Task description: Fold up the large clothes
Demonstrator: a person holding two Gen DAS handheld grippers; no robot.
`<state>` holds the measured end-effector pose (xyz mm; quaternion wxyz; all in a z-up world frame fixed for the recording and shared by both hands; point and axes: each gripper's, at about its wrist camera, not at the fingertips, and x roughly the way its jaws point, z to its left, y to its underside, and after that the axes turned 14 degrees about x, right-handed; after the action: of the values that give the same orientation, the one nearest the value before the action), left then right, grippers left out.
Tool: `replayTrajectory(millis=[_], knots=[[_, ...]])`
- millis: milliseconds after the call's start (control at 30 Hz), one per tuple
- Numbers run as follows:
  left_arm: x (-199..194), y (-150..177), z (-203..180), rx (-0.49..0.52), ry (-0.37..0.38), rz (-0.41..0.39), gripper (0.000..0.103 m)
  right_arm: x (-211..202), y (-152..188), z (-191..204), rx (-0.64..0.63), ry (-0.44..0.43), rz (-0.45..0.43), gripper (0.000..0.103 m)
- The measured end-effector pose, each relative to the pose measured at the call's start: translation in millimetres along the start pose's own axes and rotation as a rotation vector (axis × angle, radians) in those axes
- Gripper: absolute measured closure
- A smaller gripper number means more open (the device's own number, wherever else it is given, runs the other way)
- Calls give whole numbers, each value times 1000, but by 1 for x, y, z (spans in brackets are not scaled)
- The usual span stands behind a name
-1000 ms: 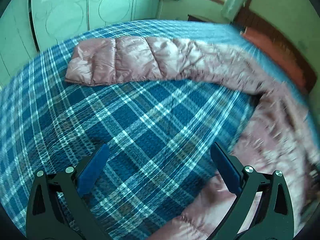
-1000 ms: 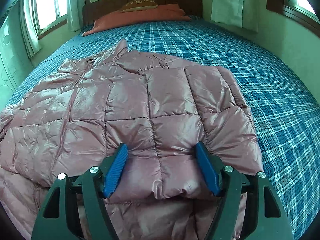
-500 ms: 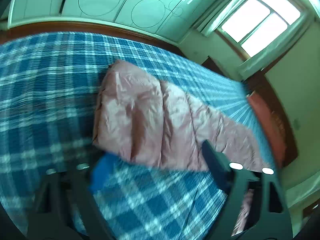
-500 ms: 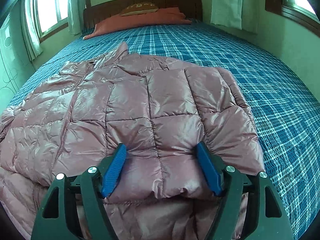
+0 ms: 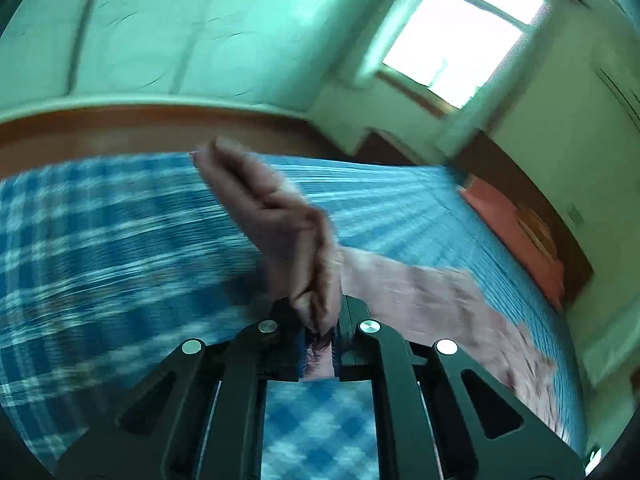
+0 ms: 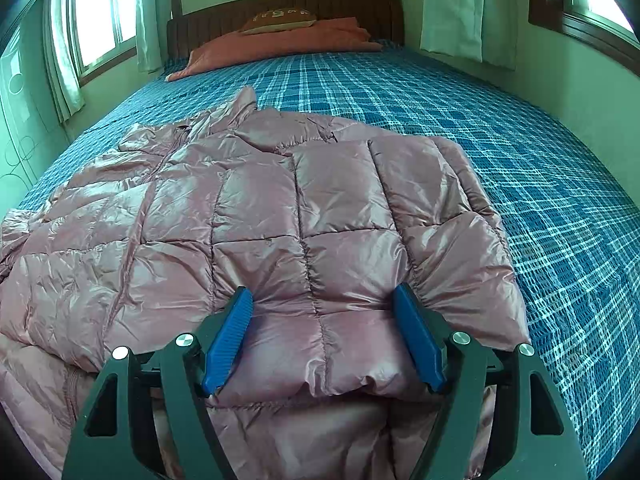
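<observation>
The jacket (image 6: 280, 232) lay spread on the bed (image 6: 560, 208), directly ahead of the right gripper (image 6: 324, 340) and reaching off to its left. That gripper's fingers (image 6: 228, 340) stood wide apart, resting on the jacket's near folded edge. Far ahead of it, pillows (image 6: 280, 36) lay against the headboard (image 6: 288, 4), with a window (image 6: 100, 16) to the left. The left gripper (image 5: 320, 332) had its jaws pinched on a sleeve (image 5: 280, 220), which rose ahead of it above the bed (image 5: 100, 240). The rest of the jacket (image 5: 440, 300) trailed to its right.
</observation>
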<state>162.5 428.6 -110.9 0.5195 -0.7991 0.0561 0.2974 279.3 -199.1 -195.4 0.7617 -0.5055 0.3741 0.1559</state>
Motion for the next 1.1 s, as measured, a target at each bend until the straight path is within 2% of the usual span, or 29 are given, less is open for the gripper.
replayTrajectory(millis=[133,267,400,567,700,767,800,833,867,900,967,1000,1100], knots=[[-4,-2,-68,175,103,-5,95,-1,0,0,2,-2,-1,31],[2,11,-127,293,209,43,95,-1,-1,-1,6,-6,-3,31],[21,32,-189,427,264,73,95,-1,-1,-2,9,-8,-5,31],[33,66,-227,525,301,140,95,0,-1,-2,13,-13,-7,31],[25,97,-264,599,328,165,95,0,-1,-3,12,-12,-8,31],[27,103,-299,639,338,175,95,0,0,-2,14,-14,-8,31],[31,108,-328,656,341,180,93,0,-1,-3,15,-15,-8,31],[33,112,-335,669,349,187,90,0,-1,-3,16,-18,-7,31],[34,121,-349,688,356,198,80,0,-1,-3,17,-19,-8,31],[34,124,-356,701,365,207,63,0,-1,-3,17,-19,-8,31],[25,121,-352,714,383,196,44,0,-1,-3,17,-17,-8,31],[22,124,-356,716,385,184,40,0,0,-3,16,-16,-8,31],[10,126,-360,723,402,179,36,0,-1,-3,15,-14,-7,31]])
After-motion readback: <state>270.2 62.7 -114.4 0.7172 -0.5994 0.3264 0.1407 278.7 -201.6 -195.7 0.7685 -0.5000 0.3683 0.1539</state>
